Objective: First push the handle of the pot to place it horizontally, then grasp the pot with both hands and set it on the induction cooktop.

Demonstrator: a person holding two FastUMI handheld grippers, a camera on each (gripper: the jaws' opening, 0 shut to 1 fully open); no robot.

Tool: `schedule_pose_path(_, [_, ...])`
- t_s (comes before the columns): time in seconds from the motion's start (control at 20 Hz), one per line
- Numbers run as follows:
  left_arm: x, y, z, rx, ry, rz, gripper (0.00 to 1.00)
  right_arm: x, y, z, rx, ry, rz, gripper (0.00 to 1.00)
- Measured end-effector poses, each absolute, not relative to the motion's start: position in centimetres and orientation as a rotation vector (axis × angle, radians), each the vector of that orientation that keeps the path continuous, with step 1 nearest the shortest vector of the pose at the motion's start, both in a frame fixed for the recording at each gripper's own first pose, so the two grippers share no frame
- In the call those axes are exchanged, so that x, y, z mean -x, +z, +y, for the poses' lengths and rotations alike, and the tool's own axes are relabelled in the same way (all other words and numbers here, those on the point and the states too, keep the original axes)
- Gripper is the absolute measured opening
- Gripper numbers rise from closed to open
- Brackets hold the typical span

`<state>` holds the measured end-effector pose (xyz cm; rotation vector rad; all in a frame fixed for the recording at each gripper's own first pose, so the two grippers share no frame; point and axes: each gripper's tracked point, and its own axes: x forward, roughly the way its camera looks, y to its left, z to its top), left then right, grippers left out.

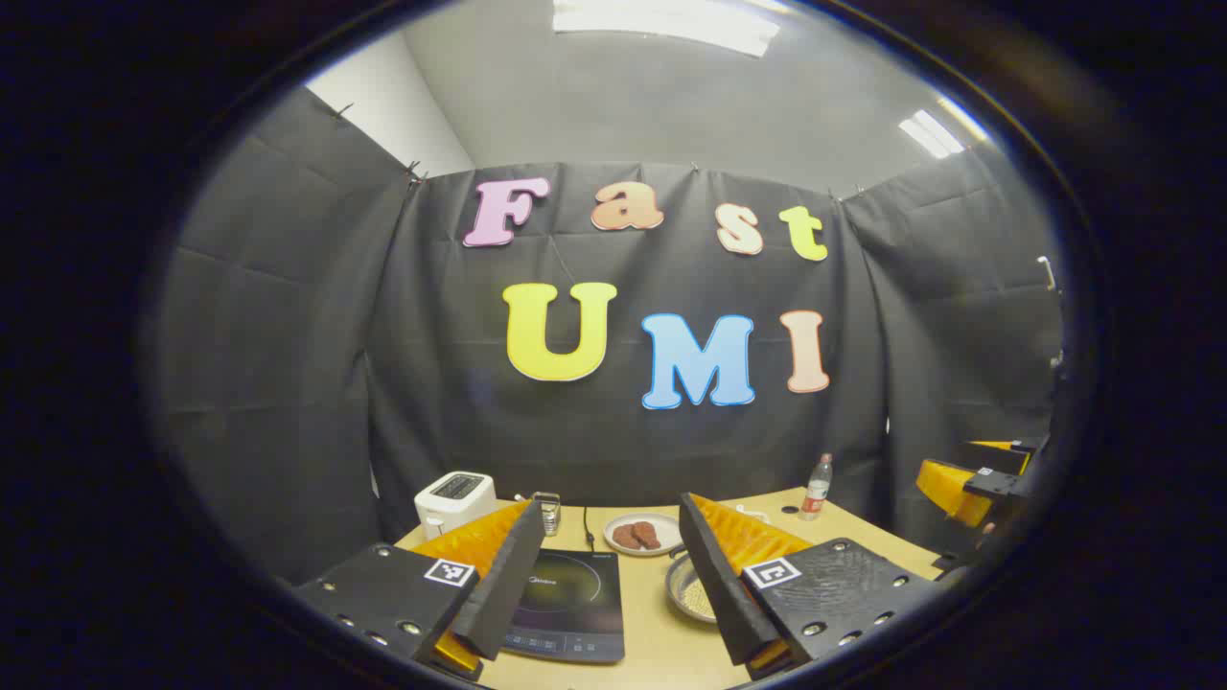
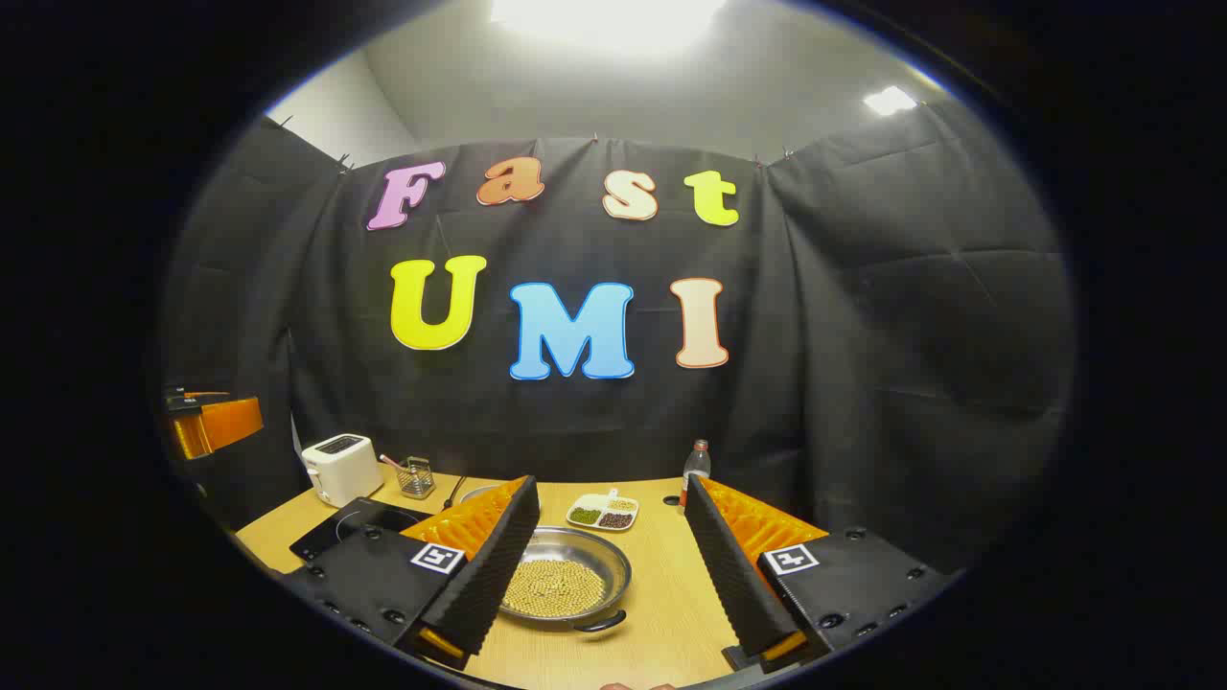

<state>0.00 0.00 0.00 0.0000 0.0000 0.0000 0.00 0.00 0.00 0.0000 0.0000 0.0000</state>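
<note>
Left gripper (image 1: pixel 613 585) fingers spread, nothing held, above induction cooktop (image 1: pixel 567 606) at 6 o'clock, plate (image 1: pixel 642 533) behind, right gripper (image 2: pixel 613 565) fingers apart, empty, pot (image 2: pixel 564 587) of beans between them on table (image 2: pixel 661 613), divided dish (image 2: pixel 602 512) at 12, toaster (image 2: pixel 341 468) at 10.

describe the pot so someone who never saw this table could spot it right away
On the wooden table, look right of the black induction cooktop and in front of the small divided dish. The pot is a shallow, shiny metal pan with a dark handle, the only vessel filled with pale yellow beans.
</note>
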Motion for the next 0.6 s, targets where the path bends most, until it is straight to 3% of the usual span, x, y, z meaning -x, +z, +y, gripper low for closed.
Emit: schedule_pose_path(0.6, [0.16,-0.73,-0.78,-0.002,-0.033,0.012,0.84,0.4,-0.33,0.49,-0.012,0.015,0.022,0.97])
